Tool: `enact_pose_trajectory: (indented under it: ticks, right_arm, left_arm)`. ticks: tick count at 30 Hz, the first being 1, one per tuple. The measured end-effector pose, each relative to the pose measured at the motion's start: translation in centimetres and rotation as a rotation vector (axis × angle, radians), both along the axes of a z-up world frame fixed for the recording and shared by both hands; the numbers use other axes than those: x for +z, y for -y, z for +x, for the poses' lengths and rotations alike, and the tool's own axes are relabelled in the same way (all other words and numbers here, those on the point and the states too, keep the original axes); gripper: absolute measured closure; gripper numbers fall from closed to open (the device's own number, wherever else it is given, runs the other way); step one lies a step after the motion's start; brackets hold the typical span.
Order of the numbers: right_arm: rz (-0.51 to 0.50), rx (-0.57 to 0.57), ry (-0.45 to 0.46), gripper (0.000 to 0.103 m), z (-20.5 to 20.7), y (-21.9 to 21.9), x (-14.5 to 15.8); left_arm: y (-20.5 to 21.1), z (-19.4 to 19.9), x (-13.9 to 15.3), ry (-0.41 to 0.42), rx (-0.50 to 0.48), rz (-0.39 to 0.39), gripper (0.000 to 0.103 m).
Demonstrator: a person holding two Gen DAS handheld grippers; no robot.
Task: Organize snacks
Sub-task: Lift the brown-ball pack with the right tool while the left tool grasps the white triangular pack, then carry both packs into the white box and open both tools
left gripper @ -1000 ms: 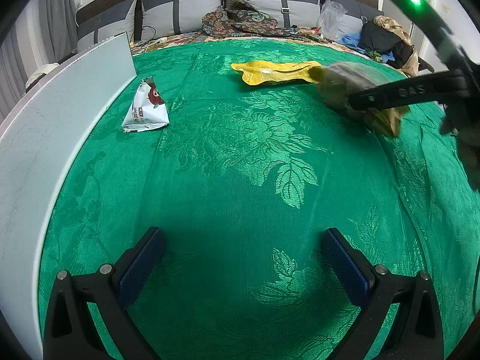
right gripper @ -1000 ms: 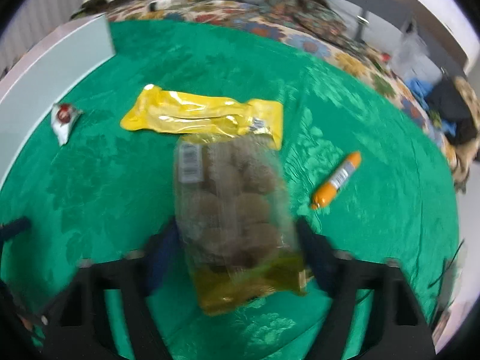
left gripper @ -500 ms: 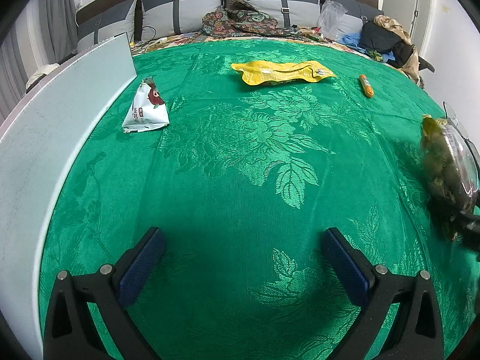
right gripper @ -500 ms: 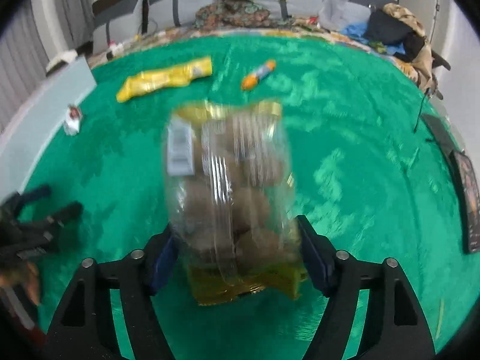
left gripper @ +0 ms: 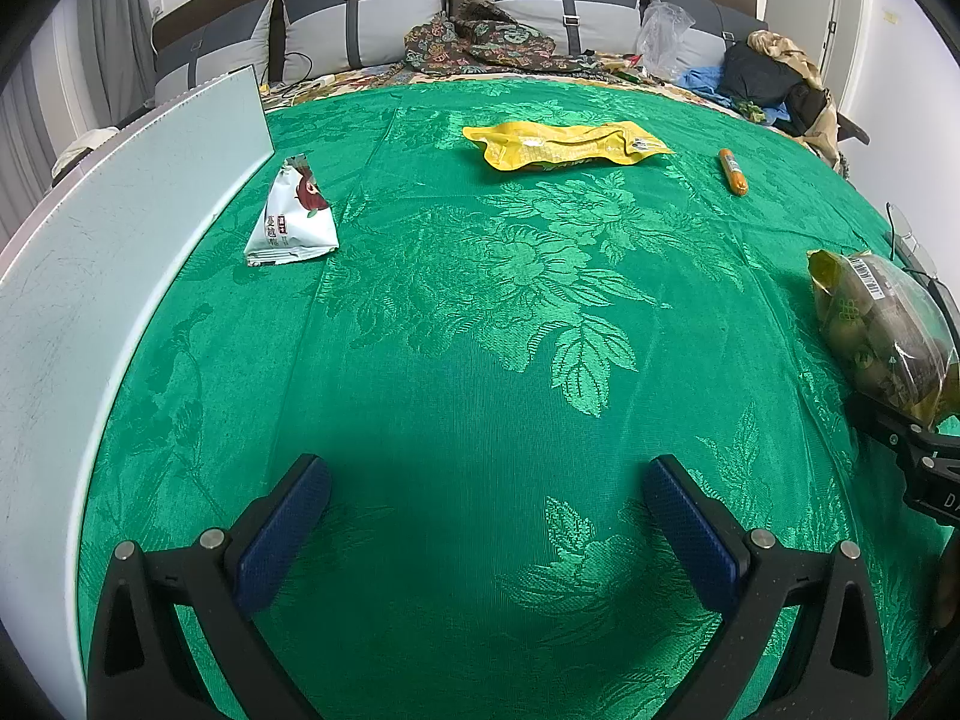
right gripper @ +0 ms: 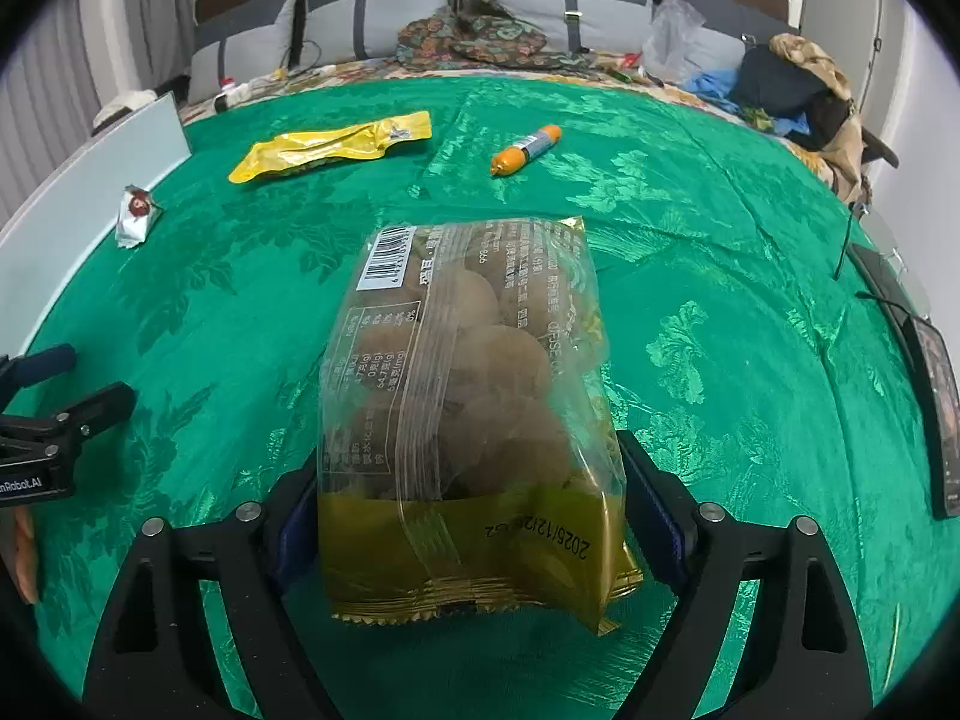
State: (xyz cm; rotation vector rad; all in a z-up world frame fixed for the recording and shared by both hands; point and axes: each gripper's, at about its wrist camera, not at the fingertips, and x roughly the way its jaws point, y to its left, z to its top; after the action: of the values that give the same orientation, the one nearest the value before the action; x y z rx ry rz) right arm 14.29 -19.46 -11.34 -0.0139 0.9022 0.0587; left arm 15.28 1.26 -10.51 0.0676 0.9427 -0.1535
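A clear and gold bag of round brown snacks (right gripper: pixel 462 396) lies on the green cloth (right gripper: pixel 720 312) between the jaws of my right gripper (right gripper: pixel 468 474). Those jaws are opening and its pads stand beside the bag without squeezing it. In the left wrist view the same bag (left gripper: pixel 876 324) is at the far right. My left gripper (left gripper: pixel 486 474) hovers open over bare cloth, nothing between its fingers. Farther back lie a yellow packet (left gripper: pixel 564 147), an orange sausage stick (left gripper: pixel 733 171) and a small white triangular packet (left gripper: pixel 292 216).
A pale board (left gripper: pixel 108 228) runs along the cloth's left side. Dark flat devices (right gripper: pixel 930 378) and a cable lie at the right edge. Pillows, clothes and a plastic bag (right gripper: pixel 672 36) crowd the far end of the bed.
The right gripper carried the bag from beside the yellow packet to the near right and set it on the cloth, jaws widening. The left gripper stayed put.
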Motion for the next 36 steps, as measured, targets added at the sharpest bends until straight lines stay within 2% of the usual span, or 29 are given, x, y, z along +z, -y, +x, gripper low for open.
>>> enact_pose_trajectory:
  ticks: [12,15,18,23,26,29,31,32,33,36]
  right_arm:
    - [0.000,0.000,0.000,0.015,0.0,0.0,0.0]
    - [0.000,-0.001,0.000,0.015,0.0,0.1,0.0]
    - [0.001,0.000,0.000,0.015,0.0,0.1,0.0]
    - [0.001,-0.001,0.000,0.015,-0.1,0.1,-0.1]
    - [0.002,-0.001,0.000,0.014,0.0,0.1,0.0]
    - [0.001,-0.001,0.000,0.014,-0.1,0.1,0.0]
    - [0.001,-0.001,0.000,0.014,-0.1,0.1,0.0]
    - [0.001,-0.001,0.000,0.014,-0.1,0.2,-0.1]
    - [0.001,-0.001,0.000,0.014,-0.1,0.2,0.0]
    - [0.002,-0.001,0.000,0.014,-0.1,0.2,0.0]
  left_arm:
    - [-0.1,-0.2,0.0,-0.001,0.001,-0.001,0.000]
    - [-0.4,0.5,0.2,-0.060,-0.039,0.010,0.000]
    - [-2.3,2.6,1.0,-0.044,0.001,0.017,0.000]
    - [-6.7,8.8,3.2,0.007,0.100,0.020,0.000]
    - [-8.1,13.1,2.6,-0.017,0.145,0.039,0.001]
    - [-8.0,15.5,1.1,-0.049,0.144,0.051,0.001]
    - [-7.2,15.9,0.2,-0.061,0.098,0.054,0.017]
    - [-7.0,15.8,0.2,-0.051,0.067,0.022,0.040]
    - [-6.9,15.6,0.3,-0.044,0.061,0.000,0.051]
    - [-6.5,14.5,0.7,-0.038,0.048,-0.001,0.054]
